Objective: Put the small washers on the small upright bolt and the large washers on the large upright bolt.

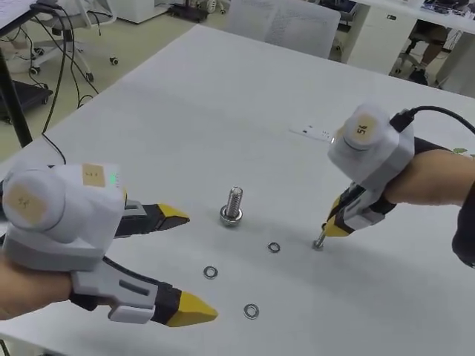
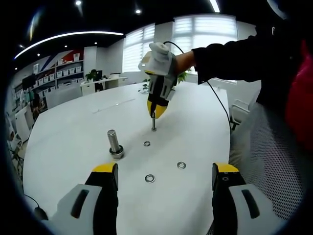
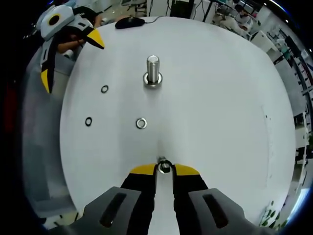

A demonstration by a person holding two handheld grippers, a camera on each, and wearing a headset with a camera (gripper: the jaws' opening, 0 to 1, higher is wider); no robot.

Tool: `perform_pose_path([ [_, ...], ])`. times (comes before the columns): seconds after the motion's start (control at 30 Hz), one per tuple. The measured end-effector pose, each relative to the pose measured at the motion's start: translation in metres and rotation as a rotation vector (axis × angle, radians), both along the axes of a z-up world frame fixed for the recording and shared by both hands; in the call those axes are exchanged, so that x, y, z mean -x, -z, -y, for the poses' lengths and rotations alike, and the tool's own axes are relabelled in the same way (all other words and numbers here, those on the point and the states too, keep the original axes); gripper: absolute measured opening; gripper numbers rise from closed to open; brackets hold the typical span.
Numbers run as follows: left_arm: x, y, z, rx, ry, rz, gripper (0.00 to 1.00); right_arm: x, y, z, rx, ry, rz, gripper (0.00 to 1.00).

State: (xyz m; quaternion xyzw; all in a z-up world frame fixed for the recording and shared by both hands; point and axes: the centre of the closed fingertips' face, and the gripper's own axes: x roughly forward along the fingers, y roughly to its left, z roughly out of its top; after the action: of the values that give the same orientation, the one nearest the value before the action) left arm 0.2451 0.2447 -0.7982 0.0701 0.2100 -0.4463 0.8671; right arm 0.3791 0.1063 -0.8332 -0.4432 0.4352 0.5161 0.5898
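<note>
Right tool (image 3: 165,170), narrow, pinches a small washer (image 3: 165,166) atop the small bolt (image 1: 318,242); the right gripper view reveals the ring. Left tool (image 1: 191,264) gapes wide.

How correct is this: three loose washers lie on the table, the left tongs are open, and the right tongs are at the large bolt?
No: the right tongs are at the small bolt, not the large bolt; the head view shows it. The rest holds.

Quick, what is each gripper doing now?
Left gripper: open, holding nothing.
Right gripper: shut on a small washer over the small bolt.
</note>
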Motion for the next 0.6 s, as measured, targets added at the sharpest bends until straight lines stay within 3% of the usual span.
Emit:
perform_pose_path([
  [0.6,0.0,0.002,-0.002,-0.004,-0.004,-0.007,0.78,-0.001,0.033,-0.002,-0.004,0.023,-0.027,0.14],
])
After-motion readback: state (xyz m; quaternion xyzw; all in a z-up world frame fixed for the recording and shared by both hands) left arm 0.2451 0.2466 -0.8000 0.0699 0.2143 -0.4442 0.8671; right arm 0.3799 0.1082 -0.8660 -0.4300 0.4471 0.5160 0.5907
